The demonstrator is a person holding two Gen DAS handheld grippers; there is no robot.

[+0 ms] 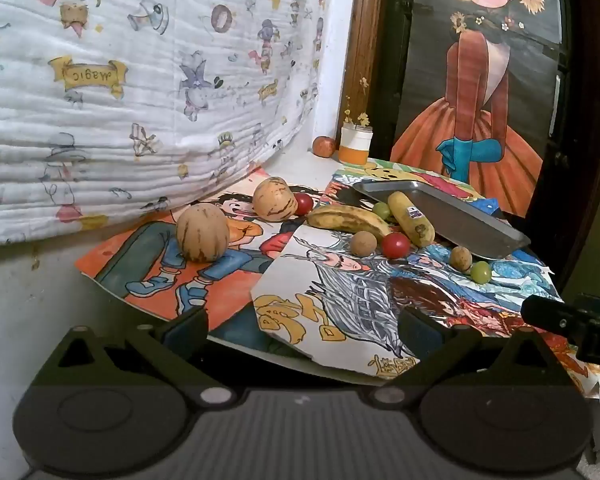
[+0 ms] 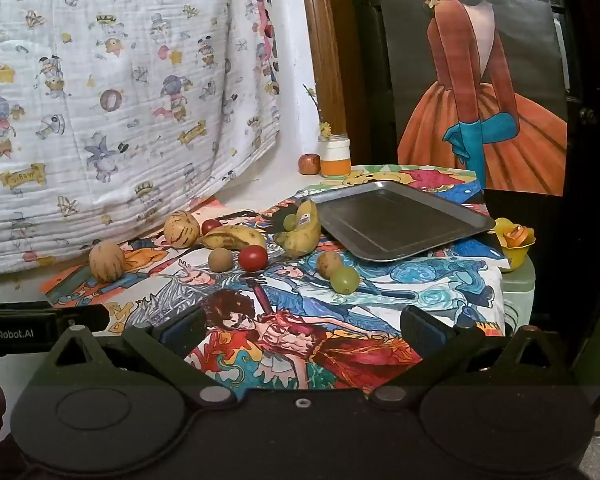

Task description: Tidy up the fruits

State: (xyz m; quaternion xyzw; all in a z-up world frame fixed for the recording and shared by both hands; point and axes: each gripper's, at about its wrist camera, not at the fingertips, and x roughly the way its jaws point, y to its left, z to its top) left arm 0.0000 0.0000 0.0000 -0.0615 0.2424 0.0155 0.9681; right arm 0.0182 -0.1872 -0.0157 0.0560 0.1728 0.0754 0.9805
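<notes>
Fruit lies scattered on cartoon posters: two striped melons, two bananas, two red tomatoes, two brown round fruits and two green grapes. An empty metal tray sits behind them at the right. My left gripper is open and empty, short of the fruit. My right gripper is open and empty, nearest a green grape.
A patterned cloth hangs at the back left. A small apple and an orange-and-white jar stand in the back corner. A painted panel stands behind the tray. A yellow cup sits at the table's right edge.
</notes>
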